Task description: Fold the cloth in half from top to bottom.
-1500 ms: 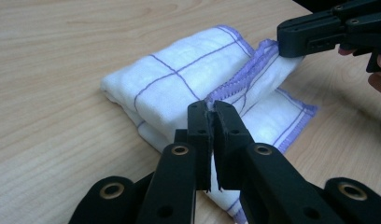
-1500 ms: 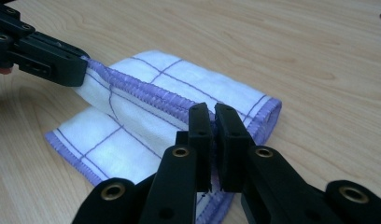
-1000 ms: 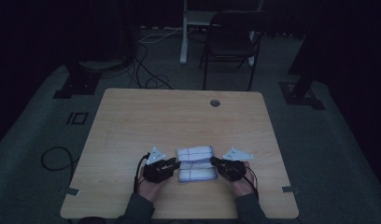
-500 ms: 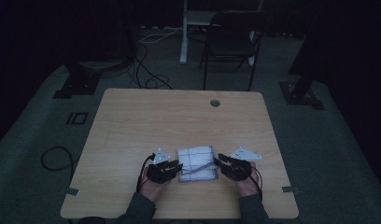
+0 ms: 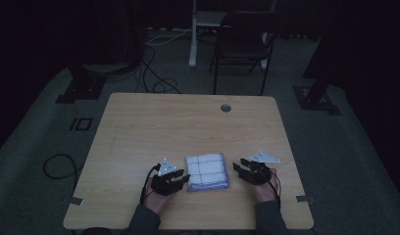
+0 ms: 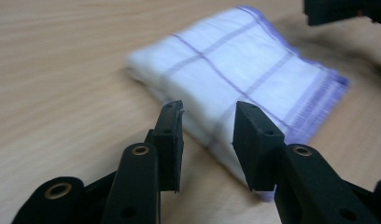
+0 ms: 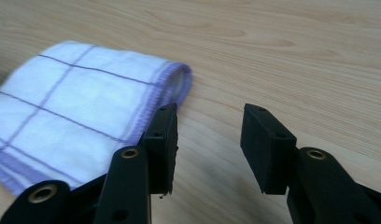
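Observation:
A folded white cloth (image 5: pixel 206 171) with thin purple lines and a purple hem lies flat near the front edge of the wooden table (image 5: pixel 188 127). My left gripper (image 5: pixel 182 179) sits at the cloth's left edge. Its jaws have just been opening and stand apart, with the cloth's (image 6: pixel 235 79) near edge lying in the gap (image 6: pixel 208 109), untouched by the pads. My right gripper (image 5: pixel 238 169) is just off the cloth's right side. Its jaws have just been opening and stand wide over bare wood (image 7: pixel 209 112), with the cloth (image 7: pixel 81 102) lying left of them.
A round cable hole (image 5: pixel 226 107) sits near the table's far edge. Beyond the table stand a dark chair (image 5: pixel 242 44) and a white post (image 5: pixel 193 34). Cables (image 5: pixel 154 81) run over the dim floor. The right gripper's black jaw tip (image 6: pixel 342 11) shows past the cloth.
The right gripper has opened and drawn away to the right, off the cloth. The left gripper has opened wider at the cloth's left edge. The cloth now lies flat and free.

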`<state>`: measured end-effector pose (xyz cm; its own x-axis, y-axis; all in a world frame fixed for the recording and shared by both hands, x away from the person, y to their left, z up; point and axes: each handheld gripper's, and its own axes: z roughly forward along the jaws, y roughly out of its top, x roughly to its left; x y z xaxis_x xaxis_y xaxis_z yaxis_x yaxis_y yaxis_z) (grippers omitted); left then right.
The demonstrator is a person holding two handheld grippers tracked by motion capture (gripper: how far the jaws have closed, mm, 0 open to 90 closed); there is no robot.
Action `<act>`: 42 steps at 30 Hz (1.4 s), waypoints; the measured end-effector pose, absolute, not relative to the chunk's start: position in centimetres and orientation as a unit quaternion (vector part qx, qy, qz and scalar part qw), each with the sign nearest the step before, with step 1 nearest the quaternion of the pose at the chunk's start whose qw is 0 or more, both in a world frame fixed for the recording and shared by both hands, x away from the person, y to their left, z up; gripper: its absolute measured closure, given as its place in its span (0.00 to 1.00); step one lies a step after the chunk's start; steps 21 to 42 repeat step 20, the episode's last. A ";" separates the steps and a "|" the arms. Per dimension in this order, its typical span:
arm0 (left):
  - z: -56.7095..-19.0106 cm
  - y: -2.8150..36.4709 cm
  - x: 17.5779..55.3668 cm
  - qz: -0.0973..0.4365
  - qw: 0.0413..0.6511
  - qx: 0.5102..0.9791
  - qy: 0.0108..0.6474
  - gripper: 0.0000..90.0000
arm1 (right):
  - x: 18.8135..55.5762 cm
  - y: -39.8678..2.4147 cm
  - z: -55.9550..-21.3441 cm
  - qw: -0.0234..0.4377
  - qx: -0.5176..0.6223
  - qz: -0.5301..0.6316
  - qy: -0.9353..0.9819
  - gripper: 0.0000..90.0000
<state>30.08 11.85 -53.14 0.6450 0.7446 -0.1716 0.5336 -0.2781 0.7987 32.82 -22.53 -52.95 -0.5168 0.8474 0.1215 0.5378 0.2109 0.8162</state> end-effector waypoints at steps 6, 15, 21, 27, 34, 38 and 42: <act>-52.6 15.2 31.6 0.162 0.430 0.768 0.446 0.68 | 33.7 -23.5 -53.5 0.187 0.474 0.411 0.755 0.62; -52.4 20.4 33.5 0.185 0.405 0.731 0.517 0.65 | 34.2 -25.1 -53.7 0.194 0.498 0.406 0.741 0.61; -52.2 22.0 33.8 0.198 0.404 0.715 0.535 0.64 | 34.3 -25.3 -53.8 0.194 0.502 0.403 0.740 0.61; -52.2 22.0 33.8 0.198 0.404 0.715 0.535 0.64 | 34.3 -25.3 -53.8 0.194 0.502 0.403 0.740 0.61; -52.2 22.0 33.8 0.198 0.404 0.715 0.535 0.64 | 34.3 -25.3 -53.8 0.194 0.502 0.403 0.740 0.61; -52.2 22.0 33.8 0.198 0.404 0.715 0.535 0.64 | 34.3 -25.3 -53.8 0.194 0.502 0.403 0.740 0.61; -52.2 22.0 33.8 0.198 0.404 0.715 0.535 0.64 | 34.3 -25.3 -53.8 0.194 0.502 0.403 0.740 0.61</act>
